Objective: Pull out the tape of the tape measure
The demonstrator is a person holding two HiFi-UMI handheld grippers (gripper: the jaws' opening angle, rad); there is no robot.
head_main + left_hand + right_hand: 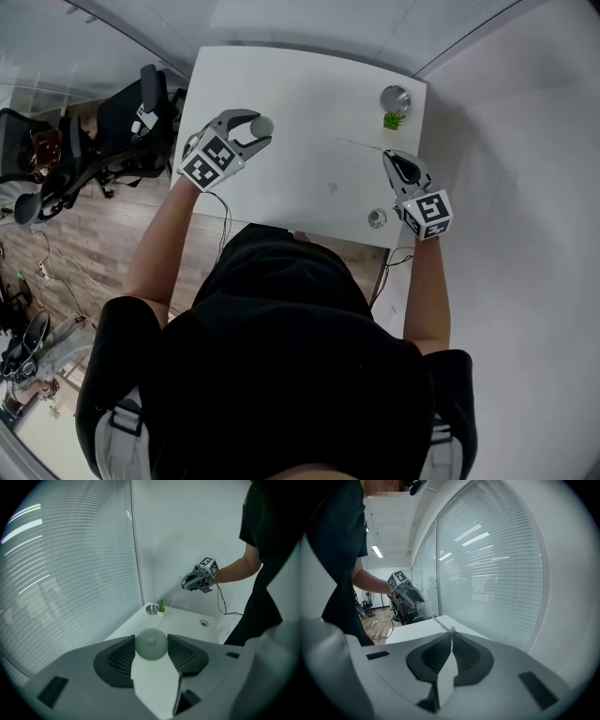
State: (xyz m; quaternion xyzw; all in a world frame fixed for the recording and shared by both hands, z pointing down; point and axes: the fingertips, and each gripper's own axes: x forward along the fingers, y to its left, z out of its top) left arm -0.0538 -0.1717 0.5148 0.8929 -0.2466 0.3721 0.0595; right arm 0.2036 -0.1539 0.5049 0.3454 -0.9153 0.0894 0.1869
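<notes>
A round pale-green tape measure sits between the pads of my left gripper, which is shut on it above the table's left side. Its thin tape stretches out across the white table to my right gripper. That gripper's jaws are pressed together on the tape's end. In the right gripper view the tape runs off toward the left gripper. In the left gripper view, the right gripper hangs in the air above the table's far side.
A small metal bowl and a tiny green plant stand at the table's far right corner. A round cable grommet sits near the right front edge. Office chairs stand left of the table. Window blinds run along the far side.
</notes>
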